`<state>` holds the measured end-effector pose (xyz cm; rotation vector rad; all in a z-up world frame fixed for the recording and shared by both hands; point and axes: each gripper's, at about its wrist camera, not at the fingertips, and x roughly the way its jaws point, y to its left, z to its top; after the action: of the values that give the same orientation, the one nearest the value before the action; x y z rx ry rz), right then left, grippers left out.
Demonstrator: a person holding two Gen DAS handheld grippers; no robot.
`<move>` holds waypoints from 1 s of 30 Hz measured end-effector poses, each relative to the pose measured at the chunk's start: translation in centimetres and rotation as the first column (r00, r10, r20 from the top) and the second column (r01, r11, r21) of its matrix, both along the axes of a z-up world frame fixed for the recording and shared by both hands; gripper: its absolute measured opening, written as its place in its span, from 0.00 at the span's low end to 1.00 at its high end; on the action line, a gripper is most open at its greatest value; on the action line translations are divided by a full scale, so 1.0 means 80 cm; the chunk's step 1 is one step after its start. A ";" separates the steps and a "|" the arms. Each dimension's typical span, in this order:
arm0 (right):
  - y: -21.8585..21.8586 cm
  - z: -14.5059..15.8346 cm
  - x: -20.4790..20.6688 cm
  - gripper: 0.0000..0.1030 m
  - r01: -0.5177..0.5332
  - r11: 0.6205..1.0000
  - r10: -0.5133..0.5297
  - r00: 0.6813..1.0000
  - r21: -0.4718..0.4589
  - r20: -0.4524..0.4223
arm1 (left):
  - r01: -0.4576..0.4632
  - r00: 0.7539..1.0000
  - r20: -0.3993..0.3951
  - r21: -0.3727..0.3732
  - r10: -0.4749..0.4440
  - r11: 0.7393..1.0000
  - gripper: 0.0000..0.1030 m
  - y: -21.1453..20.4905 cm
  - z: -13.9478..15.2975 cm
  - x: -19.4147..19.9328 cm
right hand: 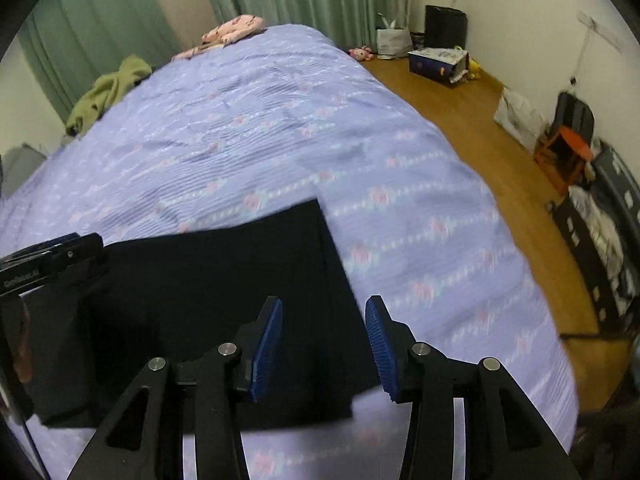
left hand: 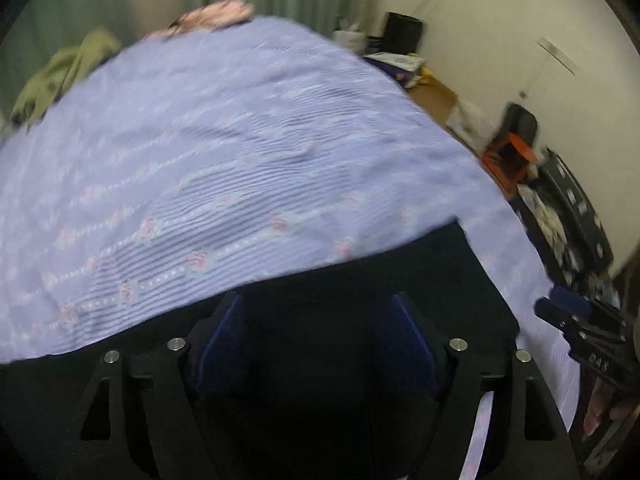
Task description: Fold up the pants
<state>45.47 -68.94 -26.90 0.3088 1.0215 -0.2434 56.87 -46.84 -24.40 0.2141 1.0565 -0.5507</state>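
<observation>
lying flat as a dark rectangle on the purple bed cover (right hand: 400, 216), the pants (right hand: 224, 280) looked nearly folded, so the right tool (right hand: 324, 344) and left tool (left hand: 316, 340) hovered released above them.

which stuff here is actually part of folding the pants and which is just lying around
Part of the job:
black pants, lying flat on the bed
left gripper, open over the pants
right gripper, open at the pants' right edge
purple bedspread, the work surface

Just lying about:
green garment
pink cloth
orange stool
blue box
</observation>
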 end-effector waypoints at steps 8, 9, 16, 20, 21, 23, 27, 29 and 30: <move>-0.002 -0.046 -0.062 0.43 0.089 0.982 -0.083 0.996 0.168 -0.042 | 0.080 0.996 0.022 0.091 -0.082 0.993 0.76 0.018 -0.018 -0.106; -0.005 -0.054 -0.063 0.43 0.105 0.978 -0.098 0.994 0.183 -0.048 | 0.073 0.997 0.013 0.094 -0.075 0.993 0.76 0.021 -0.021 -0.112; -0.016 -0.096 -0.068 0.43 0.189 0.935 -0.172 0.982 0.300 -0.080 | 0.004 0.995 -0.100 0.122 0.008 0.993 0.76 0.053 -0.053 -0.163; -0.011 -0.112 -0.062 0.40 0.174 0.928 -0.153 0.984 0.330 -0.088 | -0.044 0.993 -0.104 0.144 0.059 0.989 0.75 0.059 -0.064 -0.167; -0.009 -0.115 -0.059 0.36 0.168 0.930 -0.145 0.985 0.328 -0.093 | -0.056 0.992 -0.105 0.144 0.071 0.988 0.75 0.060 -0.066 -0.166; -0.007 -0.112 -0.055 0.19 0.169 0.940 -0.145 0.984 0.297 -0.102 | -0.080 0.990 -0.100 0.145 0.095 0.986 0.75 0.061 -0.065 -0.162; -0.010 -0.083 -0.064 0.06 0.177 0.951 -0.169 0.984 0.252 -0.053 | -0.096 0.990 -0.090 0.135 0.109 0.986 0.75 0.064 -0.057 -0.162; -0.013 -0.058 -0.058 0.06 0.169 0.969 -0.170 0.985 0.179 -0.011 | -0.095 0.991 -0.079 0.132 0.106 0.987 0.75 0.063 -0.052 -0.165; -0.016 -0.049 -0.049 0.05 0.160 0.975 -0.163 0.987 0.154 0.003 | -0.097 0.991 -0.076 0.131 0.107 0.987 0.75 0.062 -0.050 -0.167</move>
<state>41.53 -70.24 -30.80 0.5337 1.0026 -0.3097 43.54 -41.91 -28.39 0.2493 1.1777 -0.4028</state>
